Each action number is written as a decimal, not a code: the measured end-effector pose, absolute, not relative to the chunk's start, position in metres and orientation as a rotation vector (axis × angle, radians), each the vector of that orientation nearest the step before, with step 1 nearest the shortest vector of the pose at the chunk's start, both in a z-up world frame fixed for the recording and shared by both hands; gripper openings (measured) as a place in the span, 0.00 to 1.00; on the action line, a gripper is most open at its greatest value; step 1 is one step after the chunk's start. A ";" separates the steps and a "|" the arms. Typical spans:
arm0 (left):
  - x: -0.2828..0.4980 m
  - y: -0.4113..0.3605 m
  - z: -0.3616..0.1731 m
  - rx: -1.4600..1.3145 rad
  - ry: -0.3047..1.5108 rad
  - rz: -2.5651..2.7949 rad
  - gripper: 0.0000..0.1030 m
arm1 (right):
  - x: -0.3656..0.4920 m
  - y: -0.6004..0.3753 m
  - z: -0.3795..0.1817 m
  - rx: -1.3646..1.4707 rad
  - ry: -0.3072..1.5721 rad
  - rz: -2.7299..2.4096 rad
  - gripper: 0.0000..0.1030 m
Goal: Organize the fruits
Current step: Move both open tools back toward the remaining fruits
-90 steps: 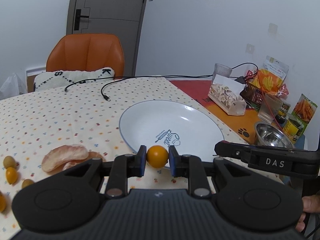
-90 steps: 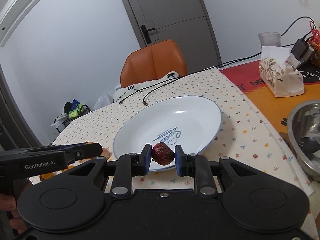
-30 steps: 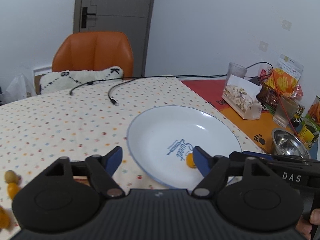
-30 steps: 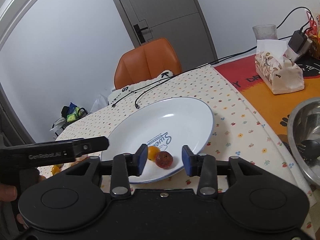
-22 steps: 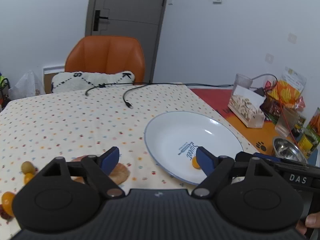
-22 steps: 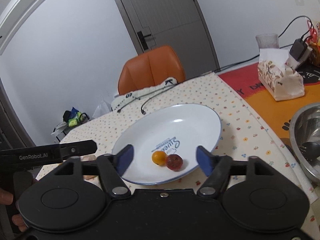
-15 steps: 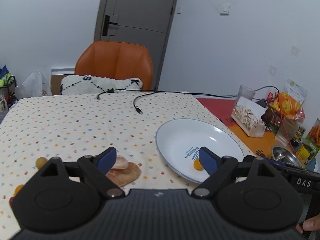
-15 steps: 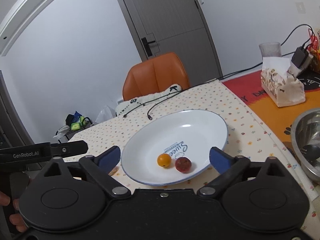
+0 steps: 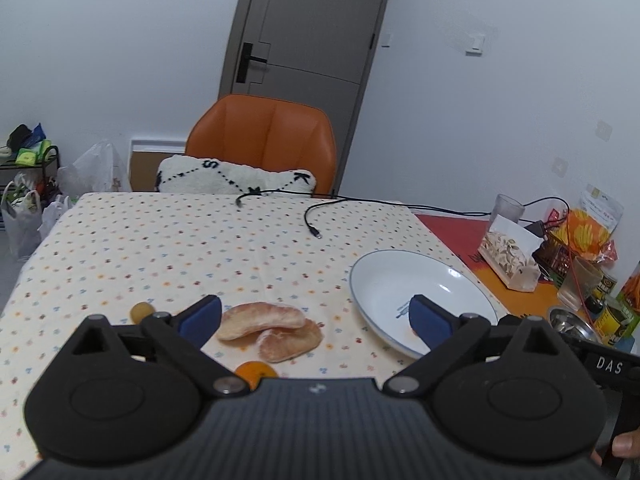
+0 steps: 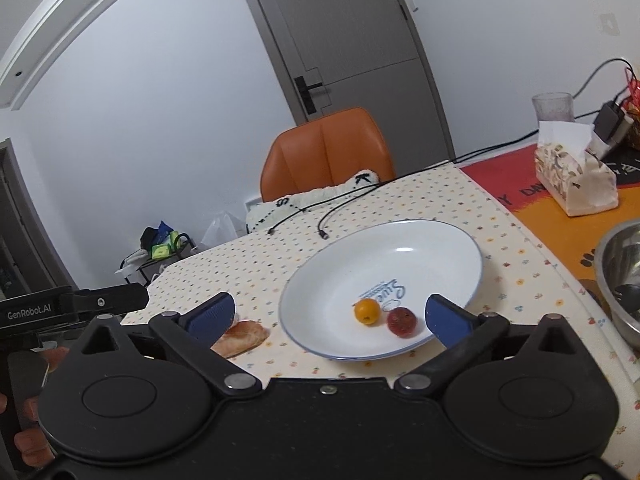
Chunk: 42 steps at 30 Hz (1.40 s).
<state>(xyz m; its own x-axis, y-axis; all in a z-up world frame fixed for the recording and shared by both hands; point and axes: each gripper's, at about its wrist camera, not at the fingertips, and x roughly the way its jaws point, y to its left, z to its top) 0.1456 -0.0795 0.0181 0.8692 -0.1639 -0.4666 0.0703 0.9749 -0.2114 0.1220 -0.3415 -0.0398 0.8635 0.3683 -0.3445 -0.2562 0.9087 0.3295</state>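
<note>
A white plate [image 10: 460, 256] on the dotted tablecloth holds a small orange fruit [image 10: 367, 311] and a dark red fruit [image 10: 401, 321], side by side. My right gripper [image 10: 330, 317] hovers before the plate; its jaws are opening wide and grip nothing. My left gripper [image 9: 316, 318] is also opening, with nothing held. Beyond its fingers lie two peeled citrus segments [image 9: 262, 320] on the cloth, left of the plate [image 9: 380, 276]. A yellowish small fruit [image 9: 141, 312] sits by the left finger. Another orange fruit [image 9: 254, 371] peeks out under the gripper body.
A black cable [image 9: 312, 220] crosses the far cloth in front of an orange chair [image 9: 260, 136]. At the right stand a tissue pack [image 10: 572, 180], a steel bowl [image 10: 620, 272], a glass [image 9: 508, 208] and snack bags [image 9: 588, 232].
Both grippers let go of their fruits in the plate, opened wide and drew back. The left one swung left, bringing the citrus segments into view.
</note>
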 end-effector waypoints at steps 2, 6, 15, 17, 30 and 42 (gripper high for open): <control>0.141 -0.074 0.019 -0.199 0.505 -0.115 0.97 | 0.119 -0.336 -0.038 0.271 0.409 0.341 1.00; 0.132 -0.064 0.020 -0.212 0.494 -0.102 1.00 | 0.116 -0.325 -0.034 0.258 0.404 0.355 1.00; 0.112 -0.043 0.023 -0.202 0.461 -0.078 1.00 | 0.109 -0.304 -0.028 0.239 0.405 0.363 1.00; 0.108 -0.037 0.023 -0.207 0.458 -0.069 1.00 | 0.108 -0.299 -0.027 0.230 0.404 0.365 1.00; 0.089 -0.002 0.019 -0.230 0.463 -0.029 1.00 | 0.101 -0.270 -0.025 0.191 0.413 0.410 1.00; 0.074 0.026 0.009 -0.233 0.465 0.032 1.00 | 0.097 -0.245 -0.026 0.159 0.443 0.466 1.00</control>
